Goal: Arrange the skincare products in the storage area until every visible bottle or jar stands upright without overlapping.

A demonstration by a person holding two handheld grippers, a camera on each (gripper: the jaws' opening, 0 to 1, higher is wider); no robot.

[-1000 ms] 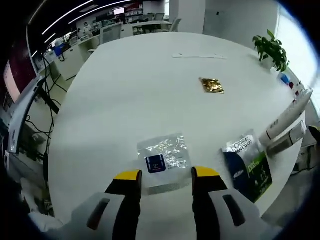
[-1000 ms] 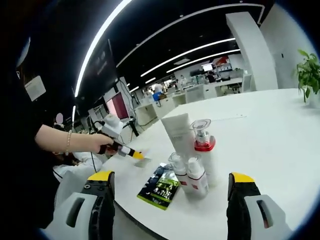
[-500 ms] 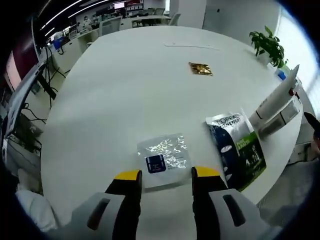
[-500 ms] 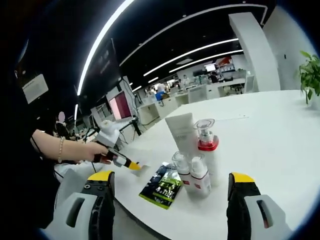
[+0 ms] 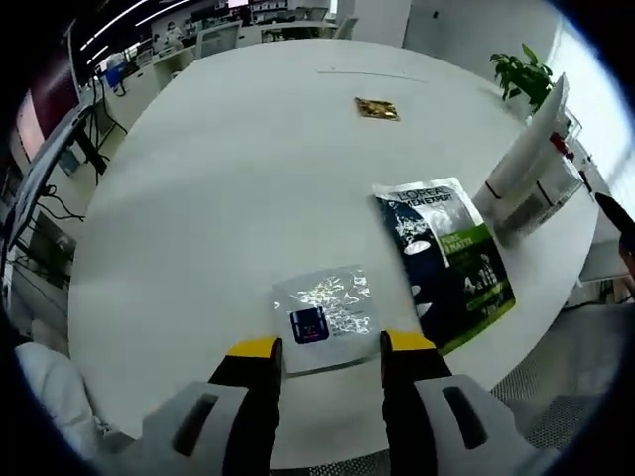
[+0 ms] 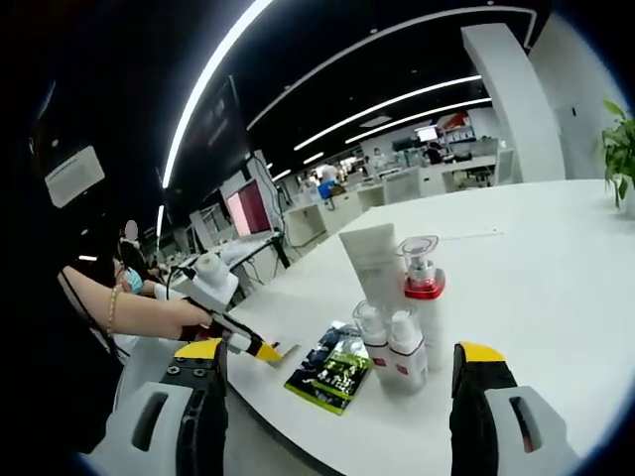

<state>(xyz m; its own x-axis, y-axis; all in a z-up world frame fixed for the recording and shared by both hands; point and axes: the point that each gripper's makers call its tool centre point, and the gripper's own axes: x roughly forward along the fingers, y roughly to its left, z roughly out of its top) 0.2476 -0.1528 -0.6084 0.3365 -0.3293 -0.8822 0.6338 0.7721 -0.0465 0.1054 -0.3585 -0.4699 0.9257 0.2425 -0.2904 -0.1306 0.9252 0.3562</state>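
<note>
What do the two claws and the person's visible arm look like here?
Both claws have pale grey bodies with a dark slot on each jaw, black fingers and yellow tips: left claw, right claw. In the right gripper view the left claw is seen from the side, with a white body, and the hand shows a thin beaded bracelet on its wrist and no sleeve.

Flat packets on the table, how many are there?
3: a silvery packet between the left tool's tips, a dark green one beside the bottles, and a small gold one farther off. More could hide behind the bottles.
</note>
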